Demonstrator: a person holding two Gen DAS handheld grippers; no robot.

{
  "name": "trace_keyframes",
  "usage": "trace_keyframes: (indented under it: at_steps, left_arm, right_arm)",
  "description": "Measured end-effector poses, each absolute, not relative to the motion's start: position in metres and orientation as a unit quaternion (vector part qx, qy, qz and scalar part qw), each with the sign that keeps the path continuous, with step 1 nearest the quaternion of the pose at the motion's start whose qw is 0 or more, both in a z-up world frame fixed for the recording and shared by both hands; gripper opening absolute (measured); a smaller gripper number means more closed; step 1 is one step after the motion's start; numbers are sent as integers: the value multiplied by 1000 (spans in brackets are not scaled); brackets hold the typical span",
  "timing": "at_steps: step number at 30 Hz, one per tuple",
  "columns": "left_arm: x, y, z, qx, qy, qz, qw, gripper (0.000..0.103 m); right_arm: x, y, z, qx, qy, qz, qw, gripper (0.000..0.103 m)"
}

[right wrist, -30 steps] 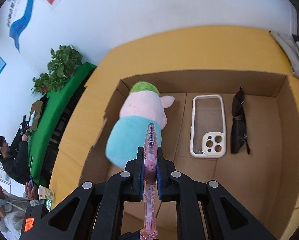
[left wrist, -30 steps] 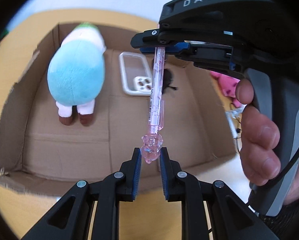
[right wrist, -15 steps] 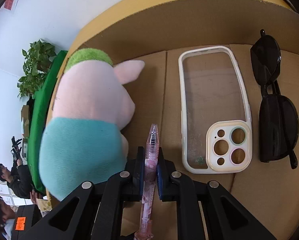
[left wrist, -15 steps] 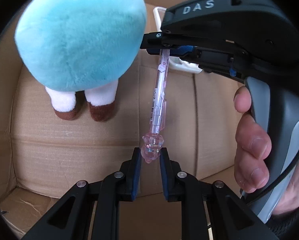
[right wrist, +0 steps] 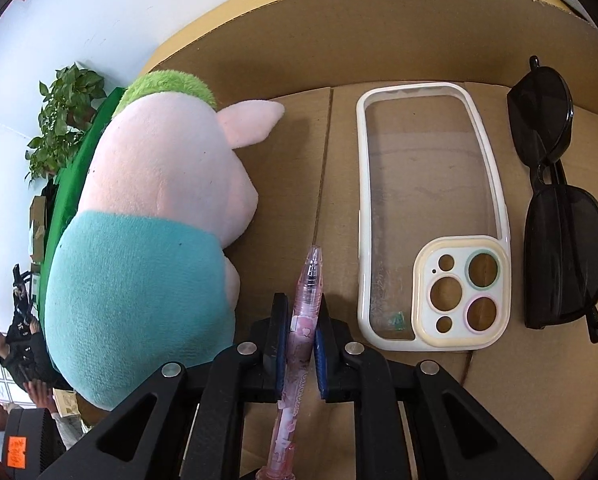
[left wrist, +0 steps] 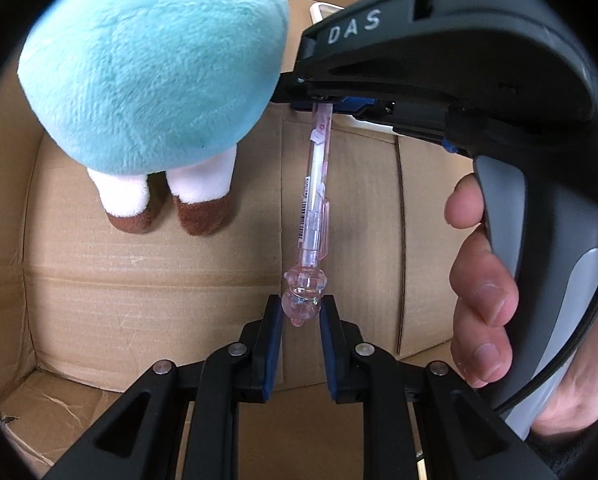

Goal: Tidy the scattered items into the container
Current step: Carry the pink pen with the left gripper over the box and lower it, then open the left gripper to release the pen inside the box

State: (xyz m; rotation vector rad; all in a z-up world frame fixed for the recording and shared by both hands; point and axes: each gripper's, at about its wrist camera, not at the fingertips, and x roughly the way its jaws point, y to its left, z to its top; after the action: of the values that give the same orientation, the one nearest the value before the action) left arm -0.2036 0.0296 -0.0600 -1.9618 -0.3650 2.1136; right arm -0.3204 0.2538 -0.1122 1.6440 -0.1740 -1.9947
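Observation:
A pink transparent pen (left wrist: 315, 200) is held at both ends, low over the floor of the cardboard box (left wrist: 139, 272). My left gripper (left wrist: 301, 312) is shut on the pen's figurine cap end. My right gripper (right wrist: 302, 328) is shut on the pen's barrel (right wrist: 305, 308) near the tip, which points toward the far wall. The right gripper's body fills the upper right of the left wrist view (left wrist: 439, 80). A plush toy with a teal body (left wrist: 155, 64) lies in the box just left of the pen, and it also shows in the right wrist view (right wrist: 139, 280).
A white-rimmed clear phone case (right wrist: 431, 216) lies on the box floor right of the pen. Black sunglasses (right wrist: 559, 216) lie further right by the box wall. The far box wall (right wrist: 379, 32) stands ahead. People and a plant (right wrist: 63, 116) are in the background at left.
Both grippers have moved down and forward into the box with the pen between them. The plush toy, phone case and sunglasses now look much closer. Both grips are unchanged.

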Motion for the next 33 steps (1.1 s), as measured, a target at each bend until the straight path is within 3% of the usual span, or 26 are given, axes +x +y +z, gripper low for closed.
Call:
trace_keyframes:
  at_steps: [5,7,9,11,14,17,21,22,27,33]
  left_arm:
    - [-208,21,-53,-666,-124,728,106,18]
    - [-207,19,-50,-663,-121,732,100,19]
    - [-205,16,-47,-660,-128,733,102,22]
    - [-202,17,-41,-655,-124,738,105,26]
    - [-196,20,-34,-648,-119,744,111,37]
    - [-188,21,-24,-636,-115,754,115,42]
    - [-171,22,-4,-605,-95,782,114,42]
    - [-166,22,3,-591,-85,794,110,42]
    - [-119,26,41,-501,-54,859,87,59]
    - [-80,6,56,-427,-64,900,54,72]
  right_arm:
    - [-317,253,-111,611,-58,-741,274,15]
    - [-315,251,-109,610,-53,-742,274,20]
    - [-313,252,-107,607,-54,-743,277,41]
    - [-311,253,-102,601,-53,-749,275,51]
    - [-307,254,-92,593,-51,-755,277,52]
    - [-299,260,-76,577,-45,-766,281,55]
    - [-269,276,-44,537,-23,-797,275,79]
    - [-261,279,-36,527,-17,-805,272,81]
    - [-199,315,4,451,-17,-845,287,102]
    - [-135,327,20,395,11,-879,266,103]
